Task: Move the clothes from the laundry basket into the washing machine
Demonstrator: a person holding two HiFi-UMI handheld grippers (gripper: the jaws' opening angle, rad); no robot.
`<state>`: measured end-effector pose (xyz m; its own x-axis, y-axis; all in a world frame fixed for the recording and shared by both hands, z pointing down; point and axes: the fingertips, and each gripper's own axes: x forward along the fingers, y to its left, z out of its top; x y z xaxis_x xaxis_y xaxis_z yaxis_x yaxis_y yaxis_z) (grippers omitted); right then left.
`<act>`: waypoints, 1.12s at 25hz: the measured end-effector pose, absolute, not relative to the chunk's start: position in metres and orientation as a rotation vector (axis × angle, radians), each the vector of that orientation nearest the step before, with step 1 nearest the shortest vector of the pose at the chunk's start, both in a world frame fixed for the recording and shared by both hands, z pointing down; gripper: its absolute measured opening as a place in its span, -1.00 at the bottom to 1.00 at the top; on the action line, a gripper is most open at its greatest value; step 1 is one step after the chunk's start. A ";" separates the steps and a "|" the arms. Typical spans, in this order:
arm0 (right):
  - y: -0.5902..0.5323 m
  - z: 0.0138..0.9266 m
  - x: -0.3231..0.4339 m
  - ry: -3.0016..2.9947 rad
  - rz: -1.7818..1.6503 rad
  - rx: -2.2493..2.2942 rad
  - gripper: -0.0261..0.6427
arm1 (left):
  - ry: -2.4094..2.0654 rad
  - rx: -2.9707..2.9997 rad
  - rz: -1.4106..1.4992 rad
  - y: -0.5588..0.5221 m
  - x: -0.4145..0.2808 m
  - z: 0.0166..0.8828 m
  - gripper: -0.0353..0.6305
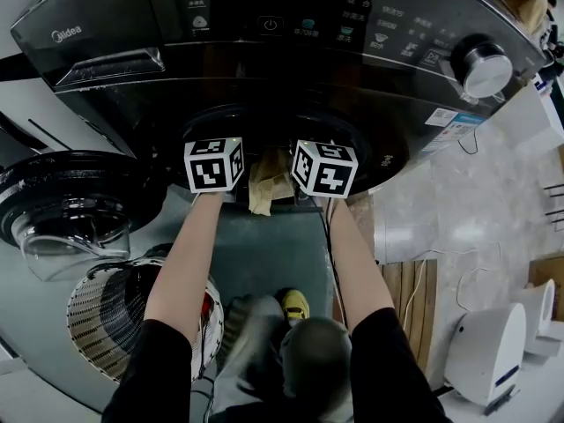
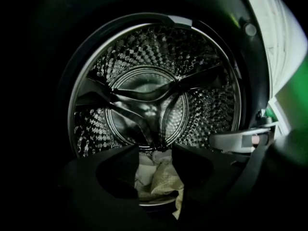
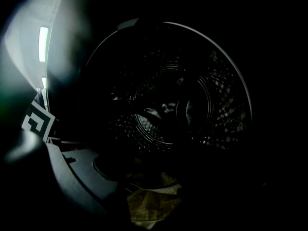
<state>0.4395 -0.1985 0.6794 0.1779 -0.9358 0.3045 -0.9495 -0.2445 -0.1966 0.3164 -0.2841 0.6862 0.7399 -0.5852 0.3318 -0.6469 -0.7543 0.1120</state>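
left gripper (image 2: 155,149): clamped on cloth (image 2: 161,179)
right gripper (image 3: 154,184): gripping same cloth
cloth: at drum (image 2: 154,95) mouth, drum dead ahead of both

Glossy pale tiled floor (image 1: 502,183), wooden slatted board (image 1: 407,302), white rounded appliance (image 1: 492,352), bright strip light (image 3: 43,43)

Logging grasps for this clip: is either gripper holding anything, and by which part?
The left gripper pinches a bunched fold of the beige cloth; the right gripper apparently grips the same cloth, though its view is dark.
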 end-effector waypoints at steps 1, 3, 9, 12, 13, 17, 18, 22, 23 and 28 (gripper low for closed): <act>-0.197 0.679 0.440 -1.903 0.570 2.385 -0.07 | -0.981 2.726 0.402 -0.284 0.316 0.684 -0.23; -0.195 0.679 0.441 -1.889 0.568 2.396 -0.12 | -0.988 2.730 0.390 -0.284 0.315 0.682 -0.29; -0.185 0.678 0.437 -1.911 0.585 2.414 -0.44 | -0.996 2.731 0.364 -0.276 0.310 0.682 -0.58; -0.178 0.675 0.438 -1.879 0.542 2.431 -0.70 | -1.018 2.737 0.357 -0.274 0.305 0.680 -0.78; -0.175 0.672 0.438 -1.868 0.522 2.440 -0.82 | -1.022 2.739 0.356 -0.272 0.304 0.679 -0.84; -0.164 0.666 0.432 -1.861 0.512 2.419 -0.91 | -0.999 2.732 0.369 -0.259 0.303 0.676 -0.86; -0.159 0.665 0.429 -1.860 0.505 2.405 -0.91 | -0.998 2.730 0.384 -0.255 0.301 0.675 -0.86; -0.143 0.652 0.422 -1.857 0.404 2.345 -0.91 | -1.016 2.712 0.430 -0.244 0.295 0.670 -0.86; -0.139 0.650 0.420 -1.851 0.393 2.330 -0.91 | -1.020 2.703 0.438 -0.241 0.293 0.668 -0.86; -0.117 0.635 0.407 -1.841 0.429 2.304 -0.91 | -0.992 2.690 0.477 -0.219 0.281 0.653 -0.86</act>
<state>0.4072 -0.1174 0.6355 0.2007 -0.9257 0.3207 -0.9720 -0.2289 -0.0525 0.2812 -0.2189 0.6527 0.7171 -0.5848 0.3791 -0.6614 -0.7426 0.1054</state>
